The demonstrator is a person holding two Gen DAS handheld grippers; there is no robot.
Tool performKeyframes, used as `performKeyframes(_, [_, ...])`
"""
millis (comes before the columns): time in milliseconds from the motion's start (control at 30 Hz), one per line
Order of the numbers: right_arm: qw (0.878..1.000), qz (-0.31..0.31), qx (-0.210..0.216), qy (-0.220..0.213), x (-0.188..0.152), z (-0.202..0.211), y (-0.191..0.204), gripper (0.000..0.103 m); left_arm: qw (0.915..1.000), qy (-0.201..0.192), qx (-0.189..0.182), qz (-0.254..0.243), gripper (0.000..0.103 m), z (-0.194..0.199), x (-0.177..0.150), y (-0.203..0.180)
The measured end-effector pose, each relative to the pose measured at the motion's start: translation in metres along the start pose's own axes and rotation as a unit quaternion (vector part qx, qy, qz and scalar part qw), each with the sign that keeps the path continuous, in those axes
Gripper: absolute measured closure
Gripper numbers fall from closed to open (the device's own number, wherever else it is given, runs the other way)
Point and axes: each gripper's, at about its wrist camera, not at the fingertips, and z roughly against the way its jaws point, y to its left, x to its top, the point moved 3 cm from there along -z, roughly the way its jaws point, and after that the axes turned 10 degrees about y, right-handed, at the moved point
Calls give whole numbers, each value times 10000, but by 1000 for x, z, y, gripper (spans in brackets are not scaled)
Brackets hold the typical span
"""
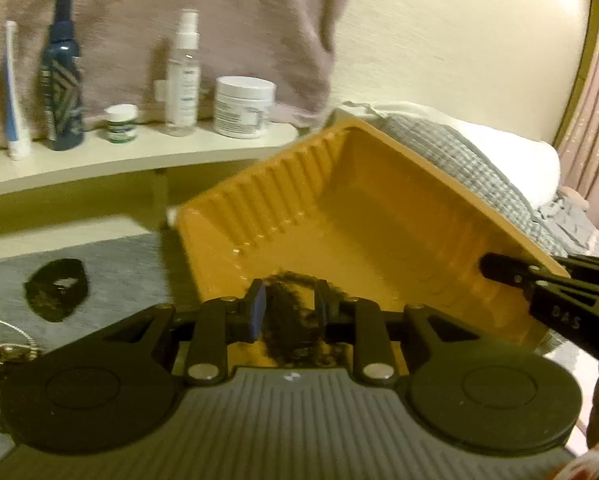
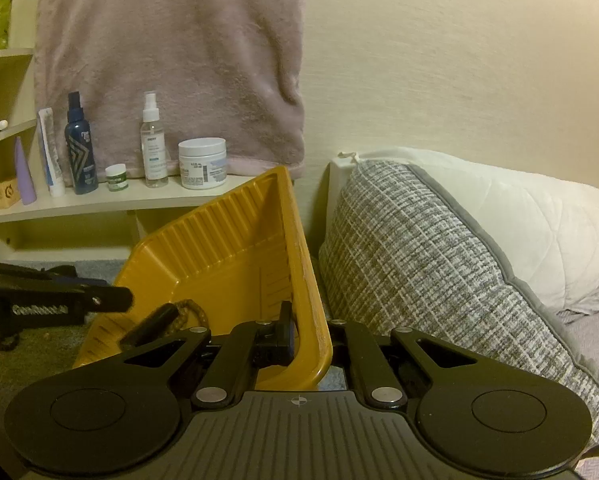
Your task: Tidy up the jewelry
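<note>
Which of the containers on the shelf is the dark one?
The dark blue spray bottle with the chevron pattern, standing between the white tube and the small green-labelled jar. The others are white or clear.

Yellow tray [image 2: 235, 236]: smooth, slightly glossy moulded plastic with ribbed walls. Dark bracelet [image 1: 287, 320] in the tray: matt, braided cord, blurred. Towel [image 2: 171, 60] hanging at the far wall: soft, fuzzy pinkish cloth. Cushion [image 2: 419, 248] at right: coarse woven grey-and-white fabric. Pillow [image 2: 519, 220] behind it: smooth quilted white cloth. Jar [image 2: 202, 163] on the shelf [image 2: 111, 200]: matt white plastic.
</note>
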Motion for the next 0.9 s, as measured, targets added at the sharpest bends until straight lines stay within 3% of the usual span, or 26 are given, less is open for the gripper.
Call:
performKeyframes(433, [10000,-59,8,31,-1,0,-2,97,9970,-66,674,365,78,16,-14,54])
performKeyframes(900, [9999,-104,3,74,-2,-3,-4,97,9865,-51,1505,650,77,32,-35,114])
